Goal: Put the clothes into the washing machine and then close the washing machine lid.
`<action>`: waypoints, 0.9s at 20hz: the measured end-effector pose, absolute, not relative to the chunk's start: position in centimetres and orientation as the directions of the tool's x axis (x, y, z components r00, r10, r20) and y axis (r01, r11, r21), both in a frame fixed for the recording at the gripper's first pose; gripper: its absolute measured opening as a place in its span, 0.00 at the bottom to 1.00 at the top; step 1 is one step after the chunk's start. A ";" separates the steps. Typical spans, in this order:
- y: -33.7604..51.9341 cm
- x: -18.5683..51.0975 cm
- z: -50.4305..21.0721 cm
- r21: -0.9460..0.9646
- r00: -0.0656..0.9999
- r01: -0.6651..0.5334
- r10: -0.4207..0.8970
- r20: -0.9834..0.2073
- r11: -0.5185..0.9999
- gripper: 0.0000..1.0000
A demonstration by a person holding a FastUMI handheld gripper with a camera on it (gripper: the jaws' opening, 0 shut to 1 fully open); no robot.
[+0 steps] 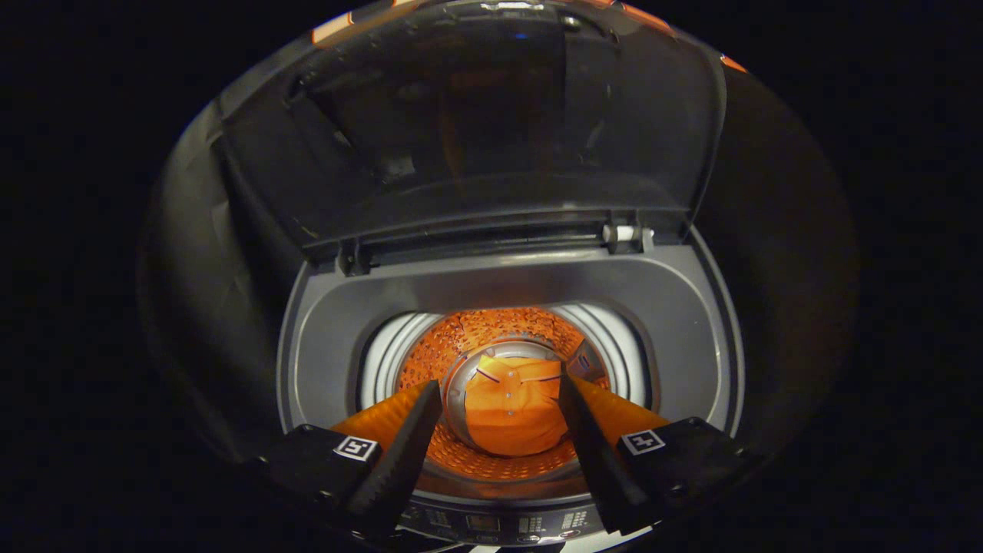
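Top-load washing machine [691, 307], seen from above w/ gripper [499, 399] aimed down into the tub opening. Fingers spread wide apart, approx. the full width of the garment seen below; nothing held btwn them, no contact w/ cloth or drum visible. Fingertips sit over the drum mouth, left tip over the perforated wall, right tip near the inner rim.

Clothes [511, 415]: one orange garment, looks like a shirt w/ small buttons and dark stitch lines, lying crumpled at the bottom of the drum [491, 330], on the round base plate. Located btwn and beyond the fingers, well below them. Fully inside the machine; no part hangs over the rim.

Drum wall perforated, lit orange inside. White ribbed ring around the drum mouth, visible on both sides.

Lid [476, 130]: raised, standing upright at the rear of the machine, dark see-through panel, hinged along the back edge. White hinge piece [626, 233] at the right end of the hinge line. Lid not closed.

Control panel [499, 526] w/ small buttons runs along the front edge, under the fingers; markings too small to tell.

Surroundings dark, no detail discernible
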State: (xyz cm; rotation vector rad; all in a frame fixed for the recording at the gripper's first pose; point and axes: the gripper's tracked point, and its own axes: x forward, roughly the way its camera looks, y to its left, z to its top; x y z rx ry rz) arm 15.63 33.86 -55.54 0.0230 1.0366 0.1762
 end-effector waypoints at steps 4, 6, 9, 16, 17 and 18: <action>34.8 16.5 -49.6 0.127 0.589 -0.143 0.187 -0.786 0.982 0.99; 34.5 17.7 -46.0 0.121 0.635 -0.155 0.192 -0.748 0.981 0.99; 34.1 19.2 -39.8 0.145 0.690 -0.166 0.220 -0.690 0.975 0.99; 35.1 25.1 -31.5 0.133 0.787 -0.181 0.225 -0.575 0.974 0.99; 35.3 25.9 -30.8 0.143 0.797 -0.177 0.227 -0.560 0.974 0.99; 35.8 26.8 -30.1 0.156 0.799 -0.179 0.236 -0.553 0.971 0.99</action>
